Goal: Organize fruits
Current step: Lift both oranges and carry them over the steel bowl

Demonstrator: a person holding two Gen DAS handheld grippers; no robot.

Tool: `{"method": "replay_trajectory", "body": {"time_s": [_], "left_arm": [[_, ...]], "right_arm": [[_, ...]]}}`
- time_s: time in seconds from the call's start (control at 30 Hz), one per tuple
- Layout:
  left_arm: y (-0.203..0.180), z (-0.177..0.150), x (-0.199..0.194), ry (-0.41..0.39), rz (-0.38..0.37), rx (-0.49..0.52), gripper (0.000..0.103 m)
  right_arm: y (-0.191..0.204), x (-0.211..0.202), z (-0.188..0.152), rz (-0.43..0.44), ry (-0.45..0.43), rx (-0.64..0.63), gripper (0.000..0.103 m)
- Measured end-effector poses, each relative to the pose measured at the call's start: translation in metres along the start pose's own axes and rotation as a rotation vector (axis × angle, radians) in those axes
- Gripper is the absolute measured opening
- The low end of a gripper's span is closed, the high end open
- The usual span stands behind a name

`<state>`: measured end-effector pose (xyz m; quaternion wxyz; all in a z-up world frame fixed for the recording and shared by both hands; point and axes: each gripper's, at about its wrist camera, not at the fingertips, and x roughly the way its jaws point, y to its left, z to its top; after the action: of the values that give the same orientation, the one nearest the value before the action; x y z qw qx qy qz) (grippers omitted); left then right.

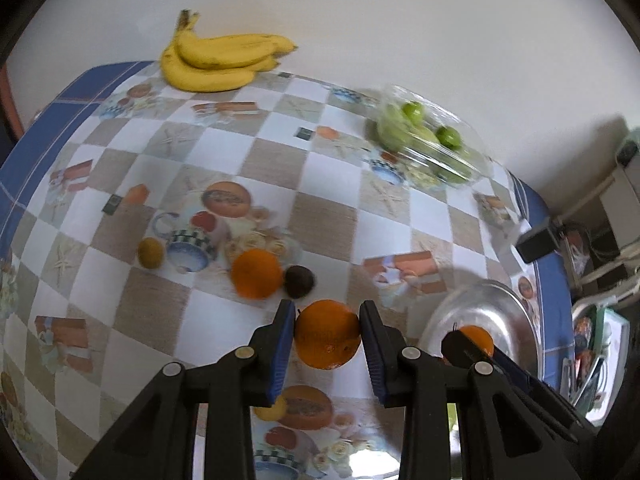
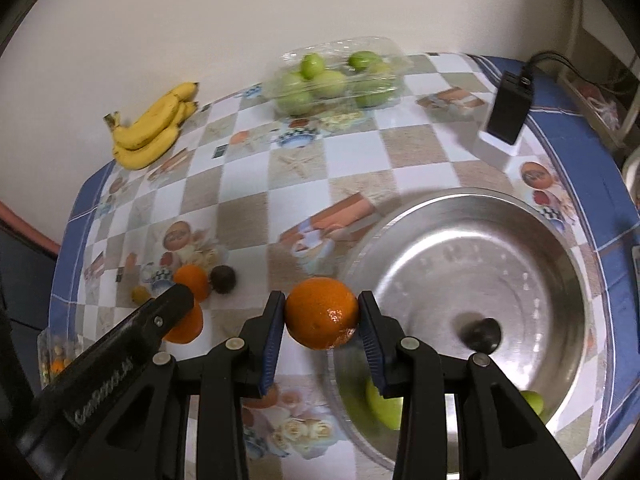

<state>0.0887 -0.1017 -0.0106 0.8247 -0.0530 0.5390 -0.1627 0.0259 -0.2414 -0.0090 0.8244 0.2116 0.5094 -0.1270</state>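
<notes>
The table [image 2: 304,184], under a checked cloth with a blue border, runs up against a plain wall at the far side, and its right and left edges curve away close to the things on them; the widest bare stretch lies in the middle, between the bananas [image 2: 152,128] by the wall and the metal bowl [image 2: 440,216] near the right edge. A clear pack of green fruit [image 2: 332,80] sits against the wall, and a black box [image 2: 508,108] stands by the right border. The left gripper [image 1: 327,334] pinches an orange [image 1: 327,334] between its blue pads, held off the cloth just left of the bowl. The right gripper [image 2: 321,314] likewise clamps a second orange [image 2: 321,314], at the bowl's left rim. Both are round, bright and glossy. A third orange [image 1: 256,274] rests on the cloth, touching a dark fruit [image 1: 298,280], with a small yellow-brown fruit [image 1: 150,253] nearby. Inside the bowl lie a dark round fruit [image 2: 482,334] and green fruit [image 2: 384,408] near its front wall.
</notes>
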Motion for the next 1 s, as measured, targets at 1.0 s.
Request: {"method": "replay_trajectory", "body": {"time_s": [1.0], "left_arm": [[-0.116, -0.046, 0.017, -0.011, -0.081, 0.296, 0.035]], "right_arm": [[-0.135, -0.022, 0.006, -0.111, -0.025, 0.295, 0.039]]}}
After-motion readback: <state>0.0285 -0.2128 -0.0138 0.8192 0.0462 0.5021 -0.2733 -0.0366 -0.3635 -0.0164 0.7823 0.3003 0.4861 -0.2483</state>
